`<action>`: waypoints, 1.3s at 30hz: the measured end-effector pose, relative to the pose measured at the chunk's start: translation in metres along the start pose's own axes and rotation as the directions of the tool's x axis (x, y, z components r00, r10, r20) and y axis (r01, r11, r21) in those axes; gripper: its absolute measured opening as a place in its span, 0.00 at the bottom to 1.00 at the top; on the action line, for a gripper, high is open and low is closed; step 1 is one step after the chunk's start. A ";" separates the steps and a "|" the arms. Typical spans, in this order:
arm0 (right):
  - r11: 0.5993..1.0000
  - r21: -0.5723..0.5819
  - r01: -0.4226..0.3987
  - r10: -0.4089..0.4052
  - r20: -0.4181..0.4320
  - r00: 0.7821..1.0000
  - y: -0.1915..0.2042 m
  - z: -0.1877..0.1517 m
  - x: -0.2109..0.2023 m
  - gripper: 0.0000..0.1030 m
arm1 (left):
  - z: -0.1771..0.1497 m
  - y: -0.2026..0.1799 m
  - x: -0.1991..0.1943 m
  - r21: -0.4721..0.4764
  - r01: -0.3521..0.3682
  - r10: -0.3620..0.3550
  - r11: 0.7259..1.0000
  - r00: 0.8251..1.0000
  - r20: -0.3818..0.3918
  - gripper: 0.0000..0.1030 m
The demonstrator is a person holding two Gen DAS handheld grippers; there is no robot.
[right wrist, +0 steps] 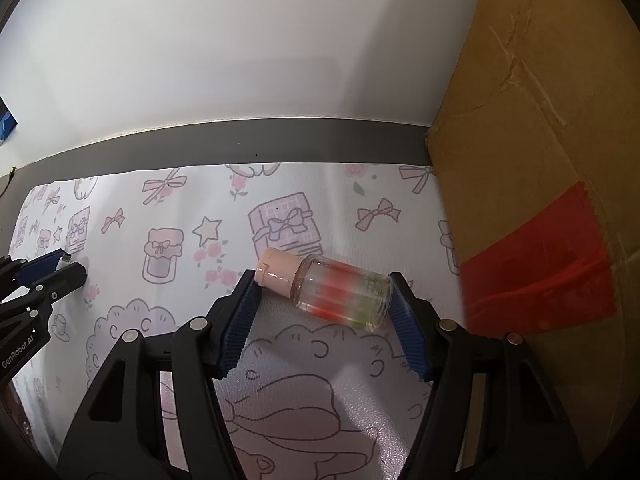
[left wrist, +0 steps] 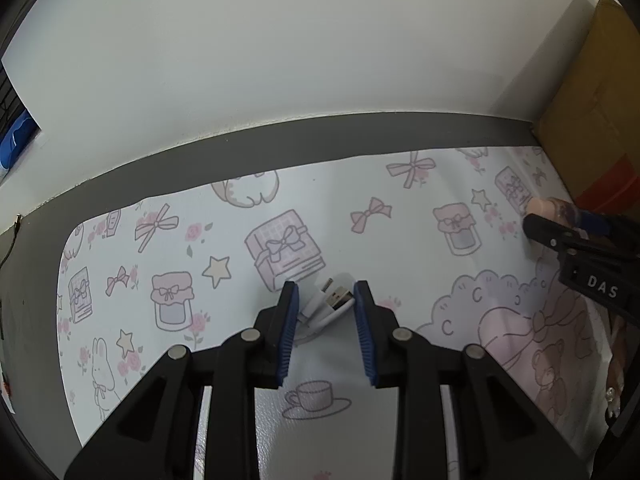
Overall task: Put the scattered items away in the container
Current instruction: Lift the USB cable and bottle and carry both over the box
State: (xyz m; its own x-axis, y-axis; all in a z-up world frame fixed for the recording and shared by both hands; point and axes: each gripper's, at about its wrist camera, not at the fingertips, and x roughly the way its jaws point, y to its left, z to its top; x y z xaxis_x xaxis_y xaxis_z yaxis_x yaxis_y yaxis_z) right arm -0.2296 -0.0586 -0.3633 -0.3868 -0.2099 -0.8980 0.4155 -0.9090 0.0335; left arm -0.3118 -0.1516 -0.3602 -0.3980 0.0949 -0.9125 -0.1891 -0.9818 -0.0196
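My left gripper [left wrist: 326, 294] is clamped on a bundled white USB cable [left wrist: 324, 308], plug ends poking out past the blue pads, held just over the cartoon-print mat [left wrist: 224, 216]. My right gripper [right wrist: 324, 300] has a small clear bottle [right wrist: 340, 294] with a pink cap [right wrist: 278, 274] lying crosswise between its blue pads: the right pad touches the bottle's base, the left sits right at the cap, though I can't tell if it presses. A cardboard box [right wrist: 540, 160] with red tape [right wrist: 536, 264] stands right of the bottle, against the wall [right wrist: 240, 40].
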 end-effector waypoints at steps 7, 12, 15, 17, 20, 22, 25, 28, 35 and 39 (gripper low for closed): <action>1.000 0.015 -0.023 0.023 0.000 1.000 -0.003 0.002 -0.005 0.64 | -0.008 -0.001 -0.010 0.003 0.000 0.000 1.000 1.000 -0.004 0.27; 1.000 0.003 -0.028 0.028 0.016 0.999 0.002 0.004 -0.021 0.64 | -0.007 -0.003 -0.024 -0.005 -0.009 0.009 1.000 1.000 0.011 0.27; 0.999 -0.008 -0.041 0.041 0.023 0.999 0.007 0.005 -0.034 0.64 | -0.006 -0.006 -0.039 -0.009 -0.018 0.018 1.000 1.000 0.024 0.27; 0.998 -0.024 -0.052 0.053 0.032 0.998 0.013 0.005 -0.047 0.64 | -0.004 -0.006 -0.051 -0.012 -0.022 0.023 1.000 0.999 0.037 0.27; 0.998 -0.047 -0.053 0.055 0.053 0.997 0.020 0.006 -0.069 0.64 | -0.001 -0.008 -0.073 -0.022 -0.027 0.029 0.999 0.998 0.063 0.27; 0.997 -0.058 -0.055 0.058 0.067 0.996 0.021 0.008 -0.084 0.64 | -0.006 -0.013 -0.085 -0.028 -0.029 0.031 0.999 0.996 0.081 0.27; 0.996 -0.068 -0.060 0.066 0.097 0.993 0.028 0.004 -0.110 0.64 | -0.006 -0.010 -0.118 -0.034 -0.038 0.042 0.999 0.992 0.119 0.27; 0.994 -0.089 -0.065 0.077 0.128 0.989 0.030 -0.001 -0.142 0.64 | -0.010 -0.008 -0.153 -0.043 -0.045 0.051 0.998 0.987 0.153 0.27; 0.989 -0.133 -0.068 0.095 0.213 0.972 0.043 -0.003 -0.214 0.64 | -0.011 -0.008 -0.220 -0.056 -0.052 0.064 0.997 0.970 0.234 0.27; 0.986 -0.153 -0.060 0.099 0.259 0.961 0.053 -0.005 -0.245 0.64 | -0.013 -0.013 -0.257 -0.050 -0.052 0.064 0.997 0.954 0.291 0.27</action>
State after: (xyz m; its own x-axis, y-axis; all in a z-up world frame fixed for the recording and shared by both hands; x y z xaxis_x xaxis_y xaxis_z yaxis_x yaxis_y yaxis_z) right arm -0.1083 -0.0530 -0.1437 -0.5438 -0.3846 -0.7459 0.5592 -0.8288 0.0197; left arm -0.1955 -0.1656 -0.1312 -0.6534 0.0756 -0.7532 -0.1230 -0.9924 0.0070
